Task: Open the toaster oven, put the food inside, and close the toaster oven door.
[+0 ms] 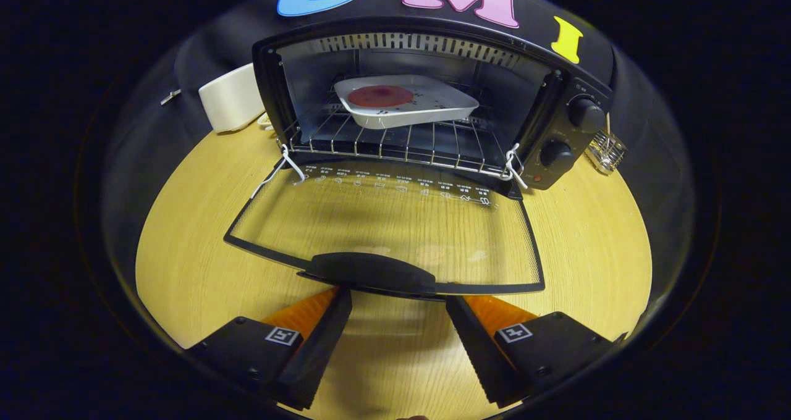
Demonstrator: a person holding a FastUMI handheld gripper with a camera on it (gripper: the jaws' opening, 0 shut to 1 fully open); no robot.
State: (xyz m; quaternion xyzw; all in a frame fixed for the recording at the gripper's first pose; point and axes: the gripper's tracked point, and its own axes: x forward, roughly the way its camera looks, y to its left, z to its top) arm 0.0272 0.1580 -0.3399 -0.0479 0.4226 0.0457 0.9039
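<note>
A black toaster oven (pixel 556 130) stands at the back of the wooden table (pixel 185 253). Its glass door (pixel 395 228) lies folded down flat toward me, with the door's handle (pixel 371 272) at the near edge. Inside, a white square dish (pixel 432 108) holding a round red slice of food (pixel 380 96) rests on the wire rack (pixel 395 142). My gripper (pixel 398 306) is open, its two fingertips just short of the door handle, one on either side of it, with nothing between them.
A white rounded appliance (pixel 230 99) sits left of the oven. A small wire holder (pixel 605 151) stands to the right of the oven's two knobs (pixel 586 114). Bare table lies on both sides of the lowered door.
</note>
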